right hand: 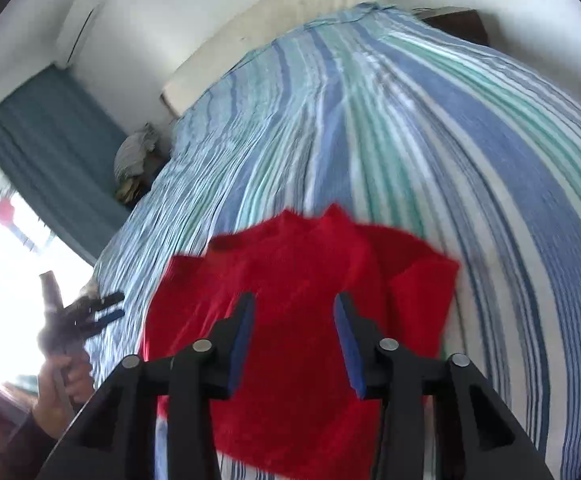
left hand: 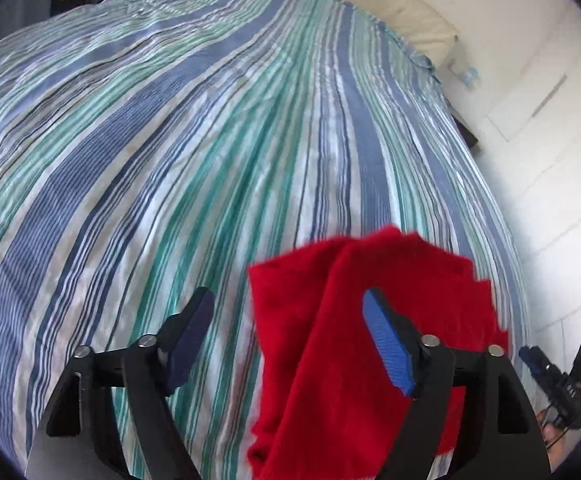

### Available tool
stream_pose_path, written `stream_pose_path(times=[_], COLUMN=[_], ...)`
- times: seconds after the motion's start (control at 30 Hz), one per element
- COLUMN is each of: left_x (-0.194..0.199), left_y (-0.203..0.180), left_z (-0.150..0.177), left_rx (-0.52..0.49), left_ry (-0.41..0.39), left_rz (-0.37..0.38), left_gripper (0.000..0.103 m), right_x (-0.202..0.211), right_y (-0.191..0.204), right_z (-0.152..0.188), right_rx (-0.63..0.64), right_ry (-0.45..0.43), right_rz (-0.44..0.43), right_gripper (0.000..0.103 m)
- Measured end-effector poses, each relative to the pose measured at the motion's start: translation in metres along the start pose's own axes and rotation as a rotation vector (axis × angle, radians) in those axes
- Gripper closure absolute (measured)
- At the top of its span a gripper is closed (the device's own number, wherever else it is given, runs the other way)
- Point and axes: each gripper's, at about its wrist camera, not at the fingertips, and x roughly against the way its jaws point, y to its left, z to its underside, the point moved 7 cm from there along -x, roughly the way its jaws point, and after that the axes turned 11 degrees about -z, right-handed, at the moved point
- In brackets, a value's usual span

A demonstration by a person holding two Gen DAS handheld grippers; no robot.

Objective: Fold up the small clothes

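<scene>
A small red fuzzy garment [left hand: 330, 340] lies partly folded on the striped bedspread [left hand: 170, 140]. My left gripper [left hand: 288, 332] is open above the bed, its right finger over the garment's left part, nothing held. In the right wrist view the garment [right hand: 302, 272] lies under my right gripper [right hand: 294, 320], which is open and hovers over its middle. The right gripper also shows at the far right edge of the left wrist view [left hand: 558, 372]. The left gripper also shows at the left of the right wrist view [right hand: 102, 312], held by a hand.
The blue, green and white striped bedspread [right hand: 430, 140] covers the whole bed. A cream pillow [left hand: 418, 12] lies at the head by the white wall. A teal curtain [right hand: 50, 140] and bright window are to the left. A bundle of cloth [right hand: 134, 156] sits beside the bed.
</scene>
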Motion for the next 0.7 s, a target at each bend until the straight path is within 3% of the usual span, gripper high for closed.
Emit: stream_pose_path(times=[0.07, 0.13, 0.17, 0.2, 0.27, 0.37, 0.53, 0.7], left_x=[-0.007, -0.022, -0.024, -0.015, 0.011, 0.051, 0.086, 0.077], left_y=[0.000, 0.015, 0.025, 0.033, 0.039, 0.027, 0.002, -0.005], left_z=[0.036, 0.061, 0.068, 0.076, 0.086, 0.115, 0.176, 0.222], left_rx=[-0.107, -0.127, -0.103, -0.069, -0.064, -0.169, -0.307, -0.361], left_ry=[0.029, 0.116, 0.146, 0.146, 0.107, 0.040, -0.003, 0.022], left_rz=[-0.078, -0.181, -0.189, -0.164, -0.152, -0.170, -0.195, -0.251], left_gripper=[0.012, 0.018, 0.024, 0.024, 0.020, 0.014, 0.008, 0.007], right_x=[-0.010, -0.014, -0.004, 0.007, 0.038, 0.066, 0.075, 0.067], right_y=[0.006, -0.026, -0.036, -0.036, -0.027, 0.001, 0.022, 0.023], right_z=[0.039, 0.084, 0.098, 0.103, 0.111, 0.125, 0.174, 0.211], right_rx=[0.066, 0.025, -0.025, -0.045, -0.010, 0.020, 0.028, 0.016], right_ry=[0.112, 0.248, 0.239, 0.209, 0.166, 0.090, 0.041, 0.072], right_rz=[0.043, 0.229, 0.237, 0.242, 0.350, 0.297, 0.306, 0.362], right_gripper=[0.053, 0.057, 0.074, 0.077, 0.065, 0.054, 0.052, 0.050])
